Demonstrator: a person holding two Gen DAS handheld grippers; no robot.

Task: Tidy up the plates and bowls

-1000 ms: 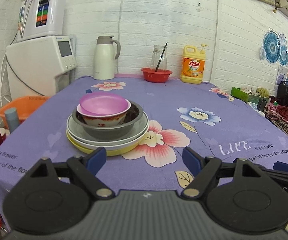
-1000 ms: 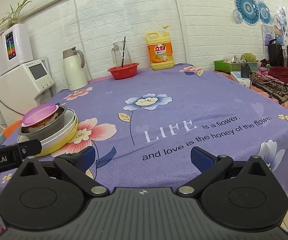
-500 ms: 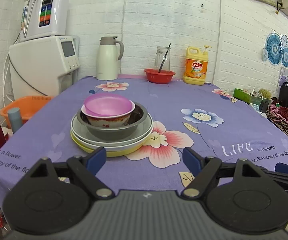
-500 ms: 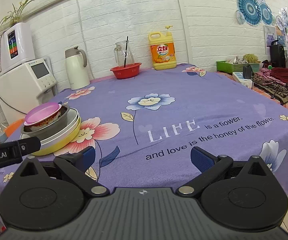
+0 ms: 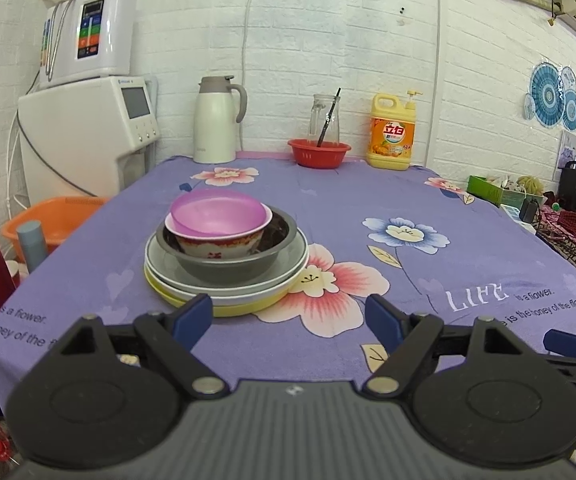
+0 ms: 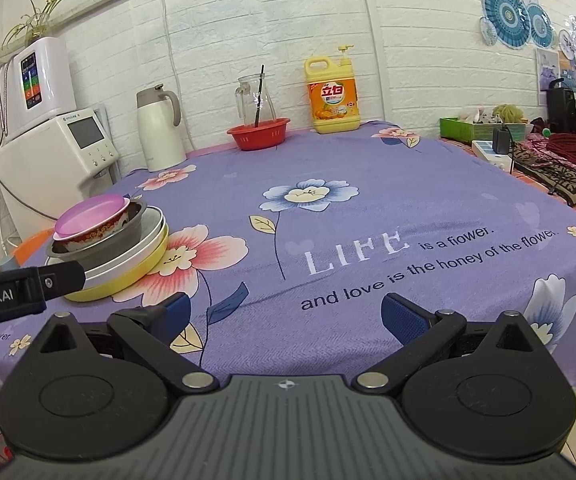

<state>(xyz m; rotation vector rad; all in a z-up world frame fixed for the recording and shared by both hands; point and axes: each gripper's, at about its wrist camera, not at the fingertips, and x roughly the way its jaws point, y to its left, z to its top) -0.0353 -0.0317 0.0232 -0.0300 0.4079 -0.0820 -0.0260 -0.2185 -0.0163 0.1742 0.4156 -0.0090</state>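
Stack of dishes: translucent pink plastic bowl (image 5: pixel 218 212) nested in white ceramic bowl with red pattern (image 5: pixel 218 242), inside grey metal bowl (image 5: pixel 228 268), on grey-white plate (image 5: pixel 288 264) over yellow plate (image 5: pixel 248 308). Stack sits near left on the purple floral-cloth worktop (image 5: pixel 367 200). Left claw (image 5: pixel 288 318) wide, empty, just short of stack. Right claw (image 6: pixel 284 316) wide, empty, over worktop's near edge.

One stack sits on the purple flowered tabletop (image 5: pixel 367 200), near its left front corner. A yellow plate (image 5: pixel 248 307) lies lowest, a white plate (image 5: pixel 232 294) upon it, then a grey-green plate (image 5: pixel 288 256), a dark grey bowl (image 5: pixel 228 268), a white bowl with red pattern (image 5: pixel 220 245), and a tilted pink plastic bowl (image 5: pixel 218 212) on top.
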